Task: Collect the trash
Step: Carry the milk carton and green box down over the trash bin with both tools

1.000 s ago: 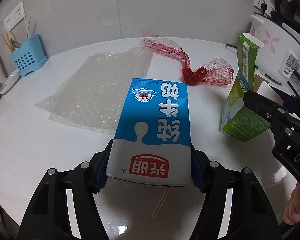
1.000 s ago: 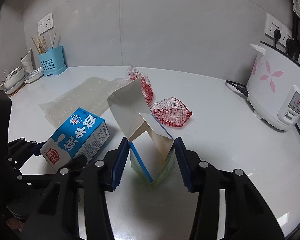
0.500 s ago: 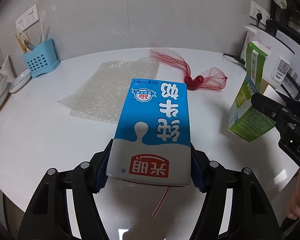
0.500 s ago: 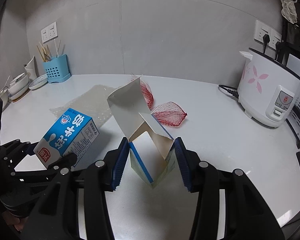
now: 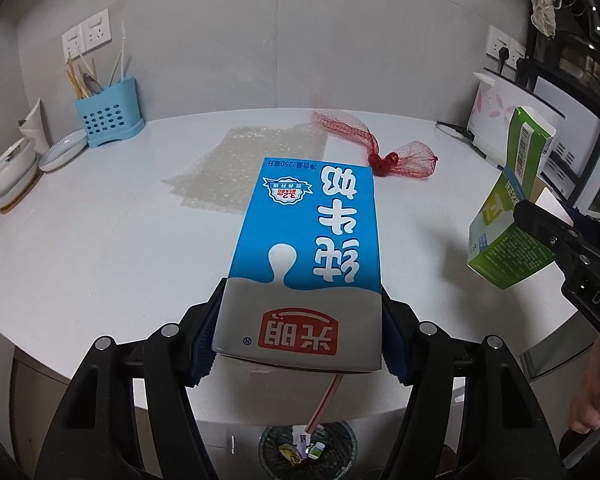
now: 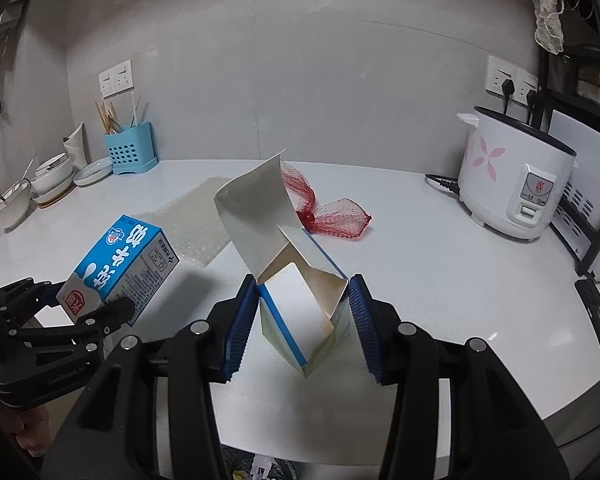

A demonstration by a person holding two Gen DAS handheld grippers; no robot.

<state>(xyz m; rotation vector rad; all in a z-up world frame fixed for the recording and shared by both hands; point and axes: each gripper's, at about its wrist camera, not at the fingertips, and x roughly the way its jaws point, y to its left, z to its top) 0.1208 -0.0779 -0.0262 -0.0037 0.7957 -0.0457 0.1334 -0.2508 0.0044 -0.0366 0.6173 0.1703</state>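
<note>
Far left on the white desk [image 5: 100, 248] we see stacked white bowls and plates [image 6: 52, 184], then a light blue perforated utensil holder [image 5: 110, 122] with chopsticks, against the grey wall. Next, a clear bubble-wrap sheet [image 5: 252, 164] lies flat on the desk. Our left gripper [image 5: 300, 332] is clamped on a blue-and-white milk carton with red logo [image 5: 308, 256], pads pressed on both sides of its white end, carton lifted clear of the desk and out past its front edge. A pink straw [image 5: 324, 400] hangs from the carton's underside. Below it on the floor, a round bin with dark liner [image 5: 308, 446] holds a few scraps. Right of the bubble wrap, a red mesh net bag [image 5: 384, 152] lies on the desk, knotted in the middle. Our right gripper [image 6: 304, 320] is closed on an opened green-and-white paper carton [image 6: 300, 300], top flaps standing up, stained inside, also held in the air near the desk's front. Far right, a white rice cooker with pink flowers [image 6: 516, 184] sits on the desk, plugged in.
</note>
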